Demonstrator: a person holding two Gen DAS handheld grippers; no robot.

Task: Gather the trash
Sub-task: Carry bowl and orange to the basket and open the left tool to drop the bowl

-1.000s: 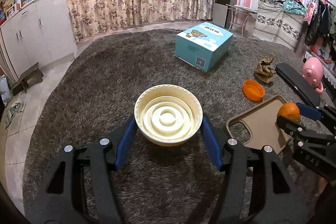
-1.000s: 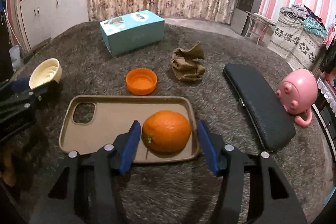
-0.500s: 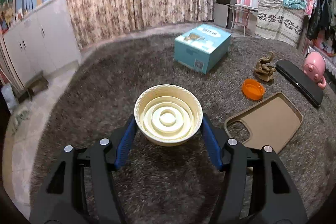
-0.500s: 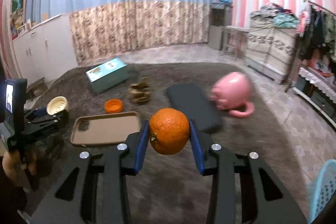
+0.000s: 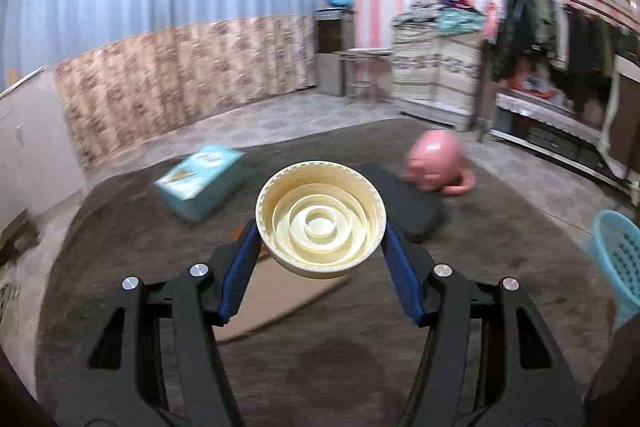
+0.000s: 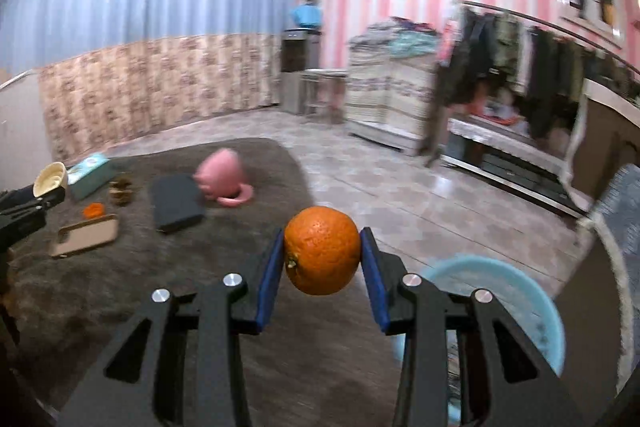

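Here the right hand-held gripper (image 6: 322, 261) clamps an orange (image 6: 322, 251) in the air beside the light-blue basket (image 6: 520, 291), while the left hand-held gripper (image 5: 321, 245) pinches a cream lid (image 5: 321, 218) above the brown rug (image 5: 320, 359).

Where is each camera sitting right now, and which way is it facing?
Left wrist: rides the left gripper, looks along its fingers over the rug; both fingers show, clamping a cream lid.
Right wrist: rides the right gripper, faces the rug edge and tiled floor; fingers clamp an orange, left gripper at left edge.
Shared: pink piggy bank, teal box, blue basket.
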